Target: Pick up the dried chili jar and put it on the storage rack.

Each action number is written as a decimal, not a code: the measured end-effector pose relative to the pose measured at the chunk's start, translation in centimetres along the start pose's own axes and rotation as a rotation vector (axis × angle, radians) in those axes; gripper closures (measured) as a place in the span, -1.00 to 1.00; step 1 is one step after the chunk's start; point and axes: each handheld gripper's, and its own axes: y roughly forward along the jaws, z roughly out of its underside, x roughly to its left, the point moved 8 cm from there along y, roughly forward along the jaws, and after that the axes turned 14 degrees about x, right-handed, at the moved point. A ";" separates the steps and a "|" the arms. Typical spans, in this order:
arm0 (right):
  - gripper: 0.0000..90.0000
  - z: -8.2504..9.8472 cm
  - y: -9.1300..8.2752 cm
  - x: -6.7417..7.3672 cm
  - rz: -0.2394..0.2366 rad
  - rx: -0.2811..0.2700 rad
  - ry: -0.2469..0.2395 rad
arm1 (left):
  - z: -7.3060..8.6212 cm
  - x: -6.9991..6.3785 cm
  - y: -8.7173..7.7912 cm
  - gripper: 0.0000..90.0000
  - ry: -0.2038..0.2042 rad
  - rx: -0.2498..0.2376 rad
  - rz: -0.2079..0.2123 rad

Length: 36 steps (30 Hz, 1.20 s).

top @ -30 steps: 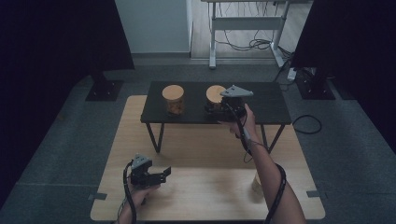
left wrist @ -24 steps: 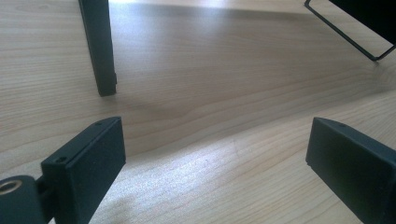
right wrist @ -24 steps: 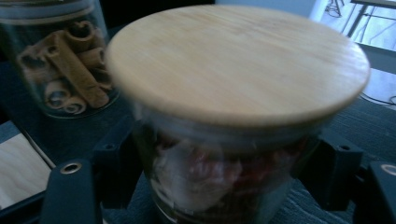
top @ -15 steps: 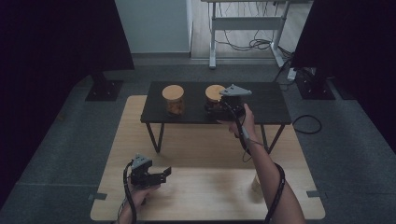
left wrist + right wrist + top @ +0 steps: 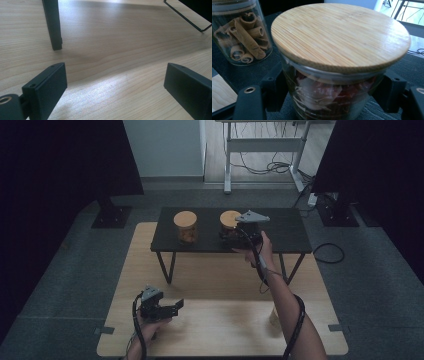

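A glass jar (image 5: 329, 97) with a round bamboo lid (image 5: 339, 32) and reddish pieces inside stands on the low black table (image 5: 282, 232). My right gripper (image 5: 332, 90) is shut on it, one black pad pressing each side of the glass below the lid. The high view shows this jar (image 5: 230, 222) at the table's middle with the right gripper (image 5: 229, 236) reaching it from the right. A second jar (image 5: 242, 37) holding cinnamon sticks stands to its left (image 5: 185, 226). My left gripper (image 5: 175, 307) rests open and empty over the wooden board (image 5: 112, 50) near the front left.
The black table's leg (image 5: 53, 25) and a thin wire leg (image 5: 187, 20) stand on the board ahead of the left gripper. Dark stands flank the scene at the back, and a desk frame with cables (image 5: 260, 150) is behind. The board's front right part is bare wood (image 5: 225, 325).
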 end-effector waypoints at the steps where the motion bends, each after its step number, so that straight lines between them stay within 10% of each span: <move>1: -0.46 0.0 0.0 0.0 0.001 -0.001 0.001 | 0.0 0.0 0.0 -0.90 0.000 0.000 0.000; 36: -0.94 2.8 -2.2 0.6 -0.046 -0.013 0.068 | 0.1 -0.1 0.1 -0.91 -0.003 -0.004 0.007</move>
